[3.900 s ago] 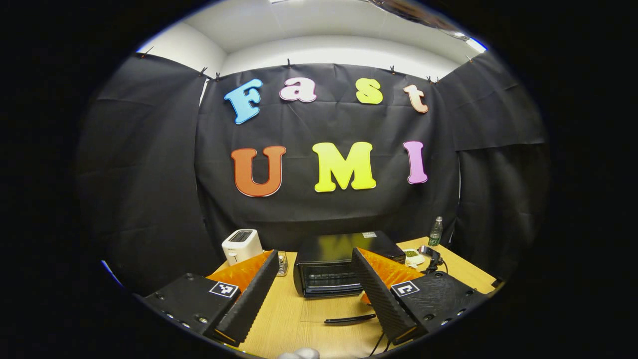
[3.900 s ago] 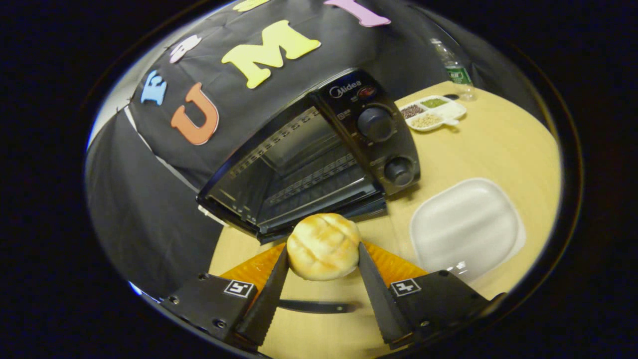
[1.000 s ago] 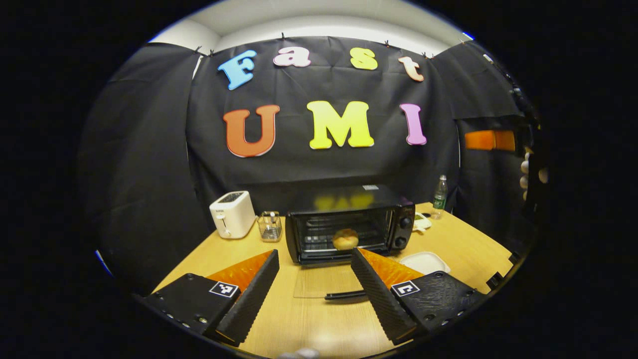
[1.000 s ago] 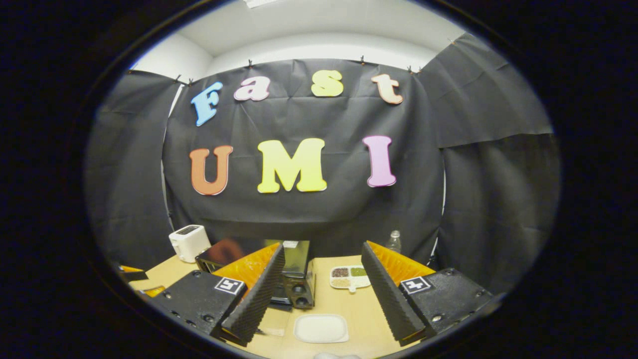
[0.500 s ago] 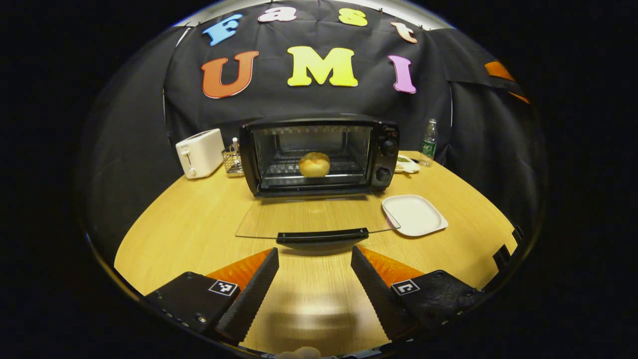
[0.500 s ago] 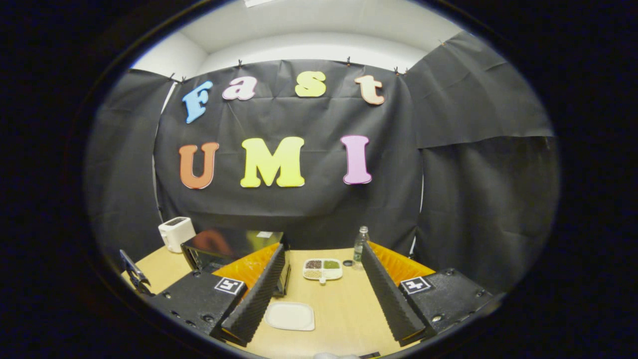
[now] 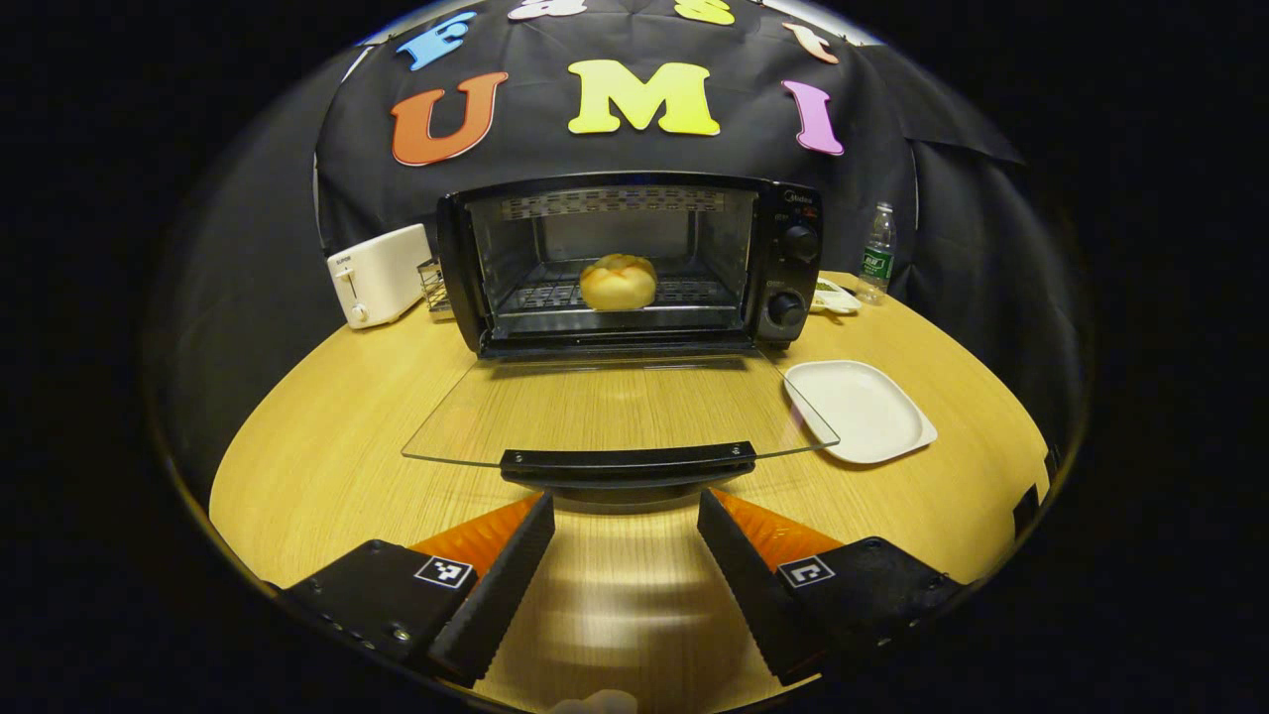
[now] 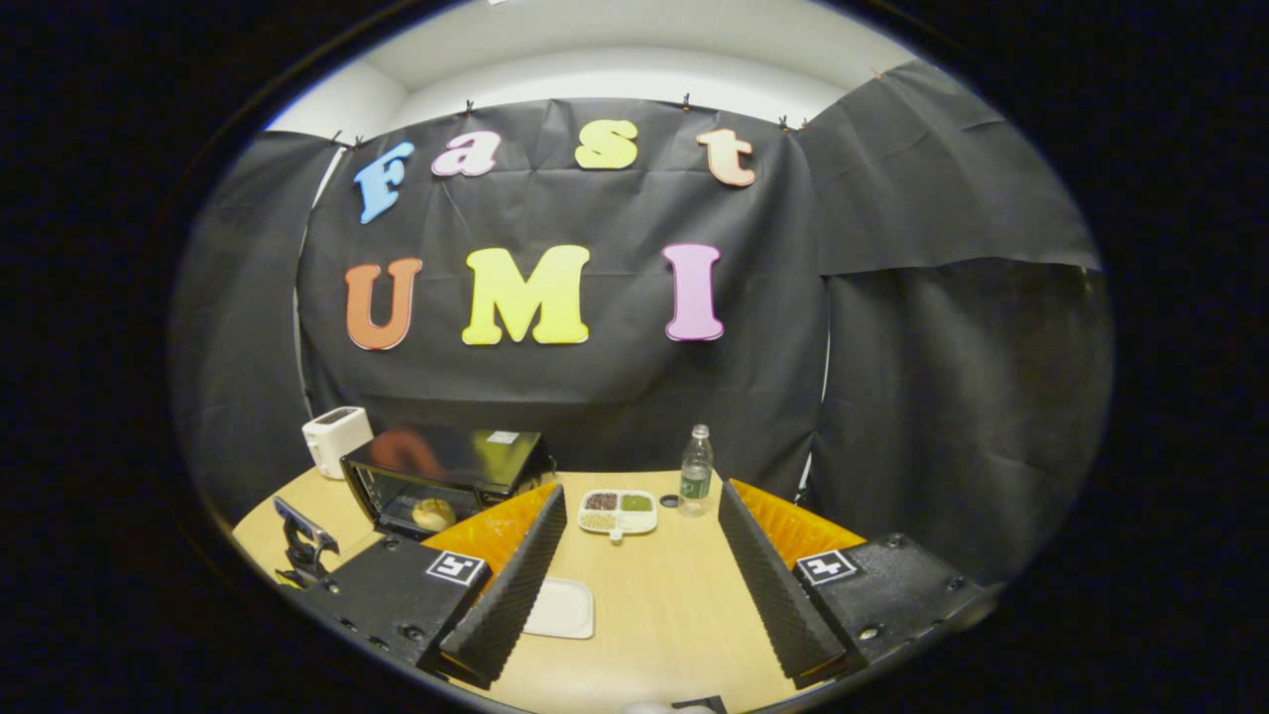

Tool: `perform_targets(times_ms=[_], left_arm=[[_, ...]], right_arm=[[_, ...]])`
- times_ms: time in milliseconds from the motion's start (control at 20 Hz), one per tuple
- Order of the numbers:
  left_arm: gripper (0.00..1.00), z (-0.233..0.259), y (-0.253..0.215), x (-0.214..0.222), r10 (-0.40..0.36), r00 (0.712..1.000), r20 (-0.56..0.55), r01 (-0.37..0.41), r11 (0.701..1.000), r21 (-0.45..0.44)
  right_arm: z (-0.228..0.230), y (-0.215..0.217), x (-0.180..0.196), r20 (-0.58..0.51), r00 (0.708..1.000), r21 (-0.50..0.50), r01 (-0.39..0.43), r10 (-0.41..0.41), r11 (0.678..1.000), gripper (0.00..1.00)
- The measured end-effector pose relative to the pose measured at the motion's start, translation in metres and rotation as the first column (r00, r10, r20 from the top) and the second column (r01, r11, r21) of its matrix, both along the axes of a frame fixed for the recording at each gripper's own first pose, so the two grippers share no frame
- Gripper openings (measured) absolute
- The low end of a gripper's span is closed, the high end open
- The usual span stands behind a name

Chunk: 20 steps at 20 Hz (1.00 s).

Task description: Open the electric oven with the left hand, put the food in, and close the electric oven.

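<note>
Left gripper [image 7: 625, 565] is wide open and holds nothing; its fingertips stand just near the black handle [image 7: 628, 461] of the glass door, without touching it. Right gripper [image 8: 639, 585] is also spread apart and empty, raised above the wooden table [image 8: 664, 615].

Largest on the table is the electric oven [image 7: 634, 263], at the far side before the black wall. Its glass door [image 7: 615, 407] lies folded down flat toward the near side. Inside, on the wire rack, sits the bread bun [image 7: 618, 282], about in the middle of the chamber. Left of the oven stands a white toaster [image 7: 377, 274], and between them a small wire holder [image 7: 432, 286], its content too small to tell. Right of the oven door lies an empty white plate [image 7: 861, 411]. Far right stands a water bottle [image 7: 875, 253].

From the right gripper view, the divided dish [image 8: 617, 511] is seen well: three compartments with dark, green and pale grains. This view also shows the other gripper [image 8: 300, 545] at the left edge. In the left gripper view the dish is mostly hidden behind the oven.
</note>
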State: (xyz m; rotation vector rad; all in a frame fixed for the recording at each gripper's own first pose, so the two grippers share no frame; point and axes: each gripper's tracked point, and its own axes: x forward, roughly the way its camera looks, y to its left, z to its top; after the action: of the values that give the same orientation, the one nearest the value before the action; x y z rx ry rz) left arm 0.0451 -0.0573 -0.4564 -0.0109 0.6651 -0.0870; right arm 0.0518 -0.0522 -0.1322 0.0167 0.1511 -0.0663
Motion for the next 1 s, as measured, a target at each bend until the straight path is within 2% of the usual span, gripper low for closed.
perform_targets(times_ms=[100,150,350,400,500,550,750,1000], left_arm=[[0.96,-0.005,-0.001,0.004,0.002,1.000,-0.006,-0.002,1.000,0.003],[0.96,-0.005,-0.001,0.006,0.005,1.000,-0.006,-0.005,1.000,0.008],[0.96,-0.002,-0.001,0.009,-0.002,1.000,-0.001,0.002,1.000,0.008],[0.96,-0.002,-0.001,0.012,-0.004,1.000,0.004,0.004,1.000,0.007],[1.00,-0.001,0.000,0.012,0.004,1.000,-0.003,-0.004,1.000,-0.004],[0.95,0.000,-0.001,0.013,0.009,1.000,-0.006,-0.009,1.000,-0.012],[0.95,0.005,0.000,0.015,0.006,1.000,0.003,-0.006,1.000,-0.008],[0.95,0.021,0.001,0.018,0.011,1.000,0.015,-0.010,1.000,-0.012]], right_arm=[[-0.005,-0.002,0.002,-0.014,1.000,0.006,0.001,-0.001,1.000,0.99],[-0.006,-0.002,0.003,-0.018,1.000,0.011,0.000,0.000,1.000,0.95],[-0.010,-0.004,0.009,-0.030,1.000,0.020,-0.003,0.003,1.000,0.95],[-0.012,-0.003,0.011,-0.035,0.999,0.024,-0.005,0.006,1.000,0.99],[-0.014,0.000,0.011,-0.043,0.999,0.035,-0.010,0.011,0.999,0.95],[-0.014,0.001,0.011,-0.046,0.999,0.039,-0.012,0.014,0.999,0.96],[-0.012,0.001,0.014,-0.050,0.999,0.043,-0.016,0.018,0.999,0.99],[-0.010,0.005,0.017,-0.052,0.998,0.051,-0.024,0.026,0.998,0.95]])
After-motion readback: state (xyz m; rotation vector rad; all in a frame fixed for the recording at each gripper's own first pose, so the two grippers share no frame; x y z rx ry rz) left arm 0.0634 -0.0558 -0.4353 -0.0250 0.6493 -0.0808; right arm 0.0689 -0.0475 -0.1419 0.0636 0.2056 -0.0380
